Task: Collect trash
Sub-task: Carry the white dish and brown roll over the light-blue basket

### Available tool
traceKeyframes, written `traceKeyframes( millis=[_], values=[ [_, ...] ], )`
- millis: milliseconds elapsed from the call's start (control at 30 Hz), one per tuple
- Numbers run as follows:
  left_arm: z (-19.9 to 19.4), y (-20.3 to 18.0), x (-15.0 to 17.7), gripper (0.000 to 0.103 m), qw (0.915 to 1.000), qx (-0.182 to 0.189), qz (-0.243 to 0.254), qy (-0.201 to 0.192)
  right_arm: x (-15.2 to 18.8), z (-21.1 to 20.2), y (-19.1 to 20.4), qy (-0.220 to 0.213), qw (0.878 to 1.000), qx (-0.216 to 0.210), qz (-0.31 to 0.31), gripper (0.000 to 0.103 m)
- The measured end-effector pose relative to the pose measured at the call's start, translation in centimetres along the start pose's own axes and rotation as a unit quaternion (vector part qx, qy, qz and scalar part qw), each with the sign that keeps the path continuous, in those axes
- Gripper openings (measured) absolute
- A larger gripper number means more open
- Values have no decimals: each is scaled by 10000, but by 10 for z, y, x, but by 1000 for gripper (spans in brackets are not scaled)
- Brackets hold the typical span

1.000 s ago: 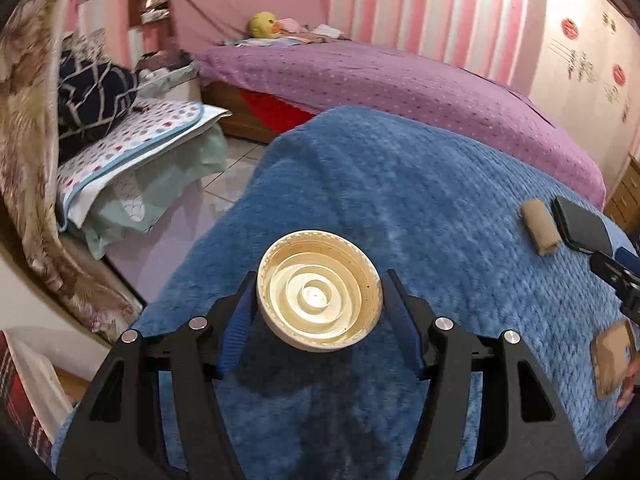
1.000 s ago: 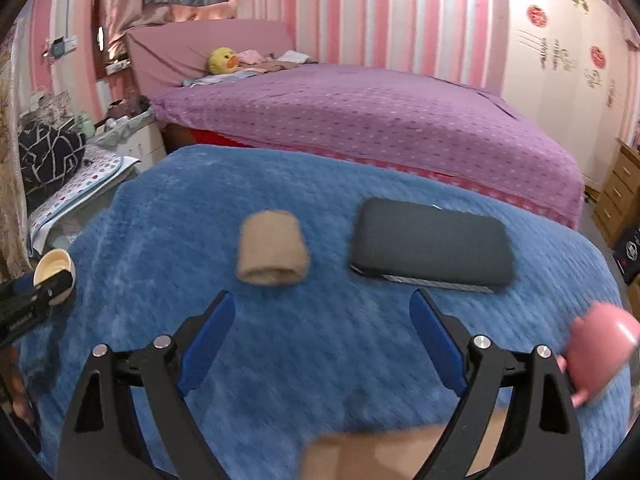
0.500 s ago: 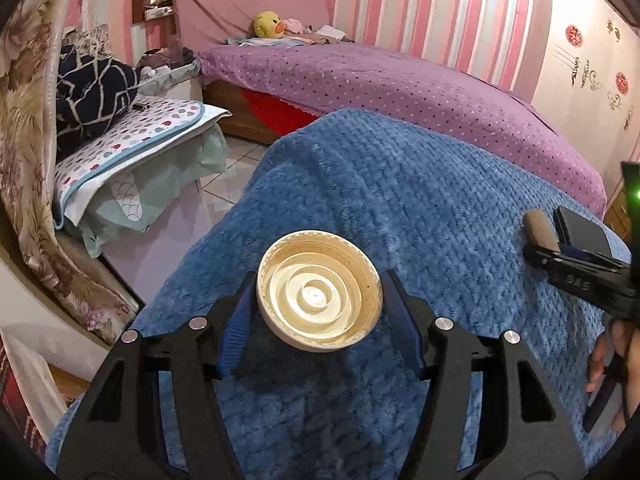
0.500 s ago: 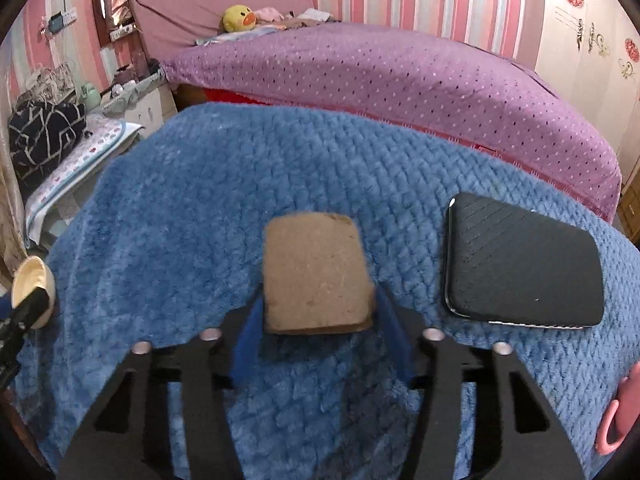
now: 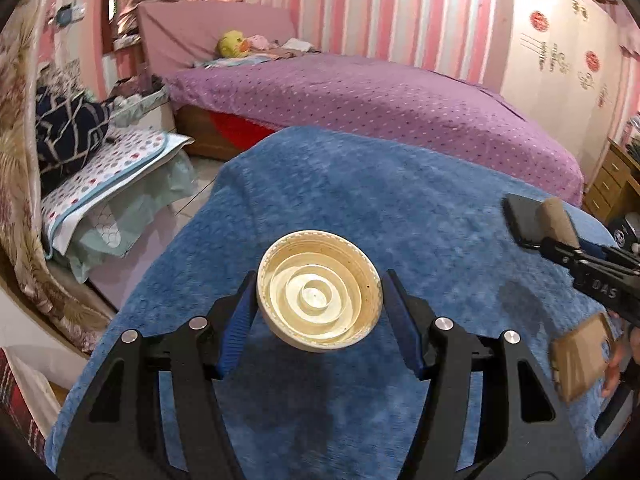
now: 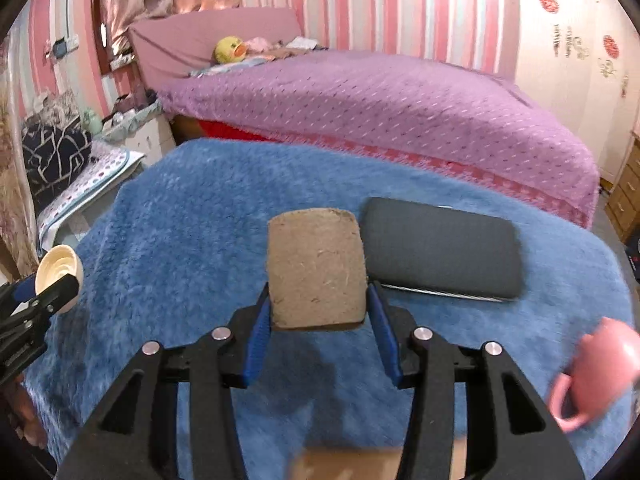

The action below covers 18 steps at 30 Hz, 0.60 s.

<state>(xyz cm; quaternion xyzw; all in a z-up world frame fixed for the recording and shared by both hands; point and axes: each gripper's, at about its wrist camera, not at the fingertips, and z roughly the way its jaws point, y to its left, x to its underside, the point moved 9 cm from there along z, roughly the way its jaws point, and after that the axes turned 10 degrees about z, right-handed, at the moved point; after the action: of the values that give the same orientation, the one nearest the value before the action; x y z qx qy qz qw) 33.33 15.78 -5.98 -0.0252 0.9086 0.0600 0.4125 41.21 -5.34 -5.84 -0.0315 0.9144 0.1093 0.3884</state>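
Observation:
A cream round lid (image 5: 318,312), hollow side facing the camera, hangs above the blue blanket (image 5: 400,200) with my left gripper (image 5: 320,300) shut on its rim. A brown cardboard roll (image 6: 316,264) stands between the blue pads of my right gripper (image 6: 318,296). The jaws are closing on it, the pads press its sides, and it is lifted clear of the blanket. In the left wrist view, that roll (image 5: 554,220) shows at the far right. In the right wrist view, the lid (image 6: 60,276) shows at the far left.
A black flat case (image 6: 440,252) lies on the blanket just right of the roll. A pink mug (image 6: 600,368) is at the right edge. A flat brown cardboard piece (image 5: 580,360) lies near a hand. A purple bed (image 6: 380,112) is behind; bedding is piled at the left.
My right gripper went forward to the cardboard roll, closed on it and raised it off the blanket. My left gripper shifted a little, still holding the lid.

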Motion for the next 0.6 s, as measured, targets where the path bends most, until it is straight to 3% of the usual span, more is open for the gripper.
traceKeyframes(
  millis=[300,600],
  values=[
    [-35,-91,-3,61,9967,596,527,-184,20,-92,-98,-407,9974,463,372,46],
    [-73,-198,16,61,9851,1209,1175,-336,69,-182,-203,-653,9885,981,946,46]
  ],
)
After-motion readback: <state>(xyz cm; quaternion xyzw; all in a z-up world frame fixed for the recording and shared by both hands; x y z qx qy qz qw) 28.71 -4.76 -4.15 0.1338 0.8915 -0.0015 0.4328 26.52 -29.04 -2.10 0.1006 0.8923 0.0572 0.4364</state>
